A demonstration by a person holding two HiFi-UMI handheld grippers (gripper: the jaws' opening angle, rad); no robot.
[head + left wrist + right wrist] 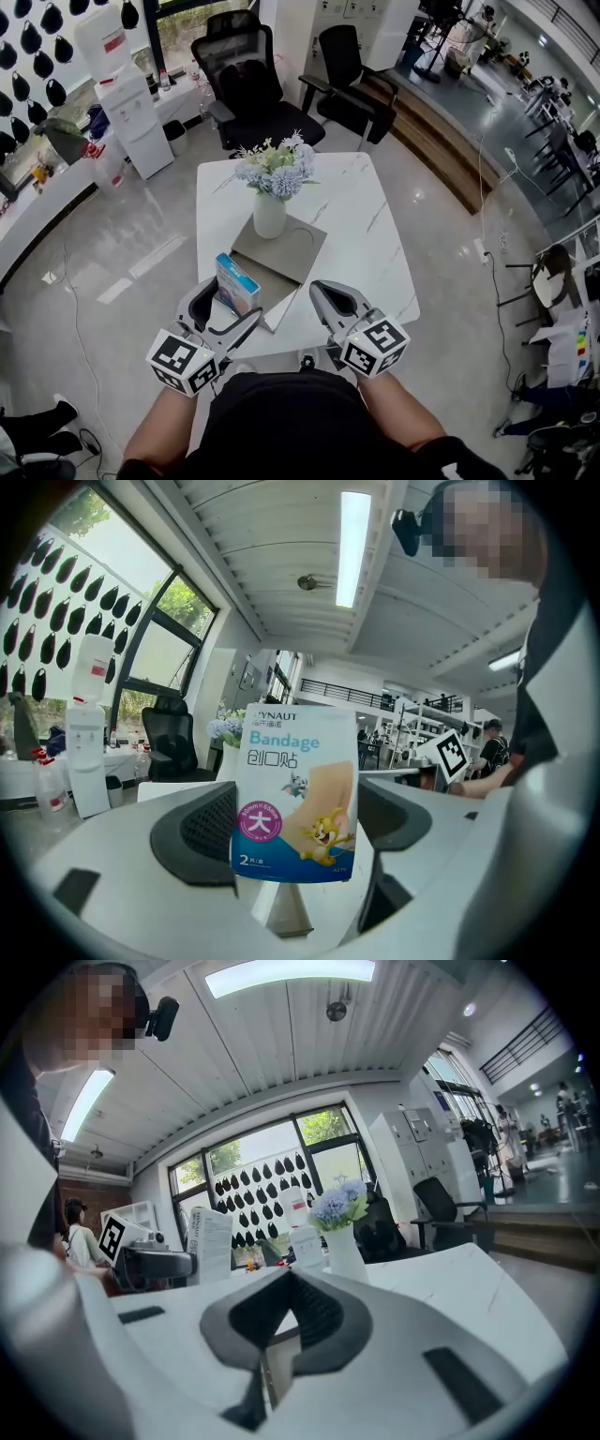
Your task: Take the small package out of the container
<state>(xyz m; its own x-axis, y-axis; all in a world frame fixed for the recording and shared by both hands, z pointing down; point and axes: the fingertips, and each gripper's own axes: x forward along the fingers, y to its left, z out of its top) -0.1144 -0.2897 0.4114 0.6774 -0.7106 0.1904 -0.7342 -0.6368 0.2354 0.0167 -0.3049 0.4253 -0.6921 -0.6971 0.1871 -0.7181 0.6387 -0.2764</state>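
Note:
A small white-and-blue bandage package (236, 284) stands upright in my left gripper (223, 314), which is shut on its lower edge above the near left part of the white marble table (375, 253). In the left gripper view the package (293, 799) fills the middle, pinched between the dark pads of the left gripper (295, 860). A flat grey square tray (298, 251) lies just beyond, with a white vase (269, 216) of pale flowers on it. My right gripper (326, 295) is shut and empty over the table's near edge; in its own view the right gripper (272, 1372) holds nothing.
Two black office chairs (253, 84) stand beyond the table's far side. A white water dispenser (131, 112) and a counter line the left wall. A cable (70, 300) runs over the floor at left. A step edge (441, 150) lies at right.

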